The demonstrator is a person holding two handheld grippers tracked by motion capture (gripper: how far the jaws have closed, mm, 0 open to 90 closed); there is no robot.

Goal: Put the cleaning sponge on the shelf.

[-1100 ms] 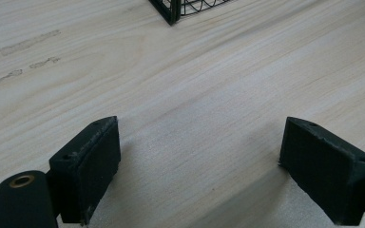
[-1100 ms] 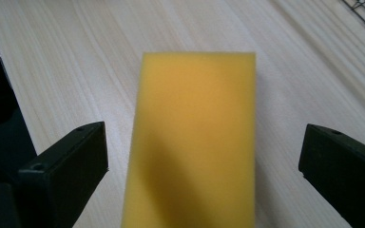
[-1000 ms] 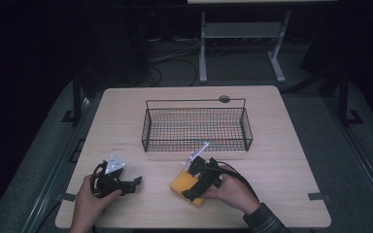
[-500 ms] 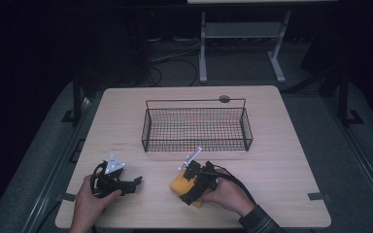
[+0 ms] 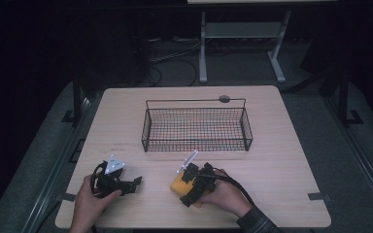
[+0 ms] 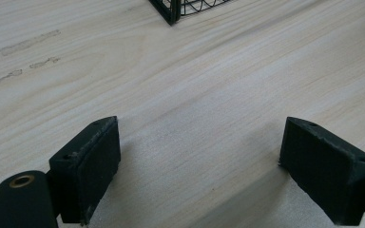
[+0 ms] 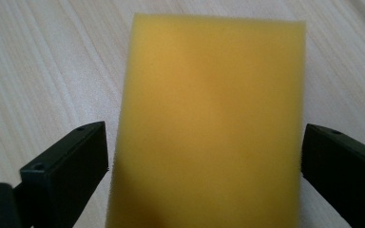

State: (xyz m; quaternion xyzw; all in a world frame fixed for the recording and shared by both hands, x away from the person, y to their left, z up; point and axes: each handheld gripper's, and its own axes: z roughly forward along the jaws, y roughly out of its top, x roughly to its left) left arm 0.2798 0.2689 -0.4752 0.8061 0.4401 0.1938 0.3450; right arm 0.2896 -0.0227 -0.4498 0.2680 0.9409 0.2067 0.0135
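Jaws: both pairs are standing apart, neither one clamping anything.
High view: left gripper (image 5: 135, 183) and right gripper (image 5: 183, 194) are resting low on the wooden table (image 5: 291, 160), the yellow sponge (image 5: 179, 183) under the right one, the wire basket (image 5: 196, 126) sitting farther back.
Left gripper view: bare wood is lying between the pads (image 6: 92, 164).
Right gripper view: sponge (image 7: 209, 123) is lying flat between the pads (image 7: 71, 166).
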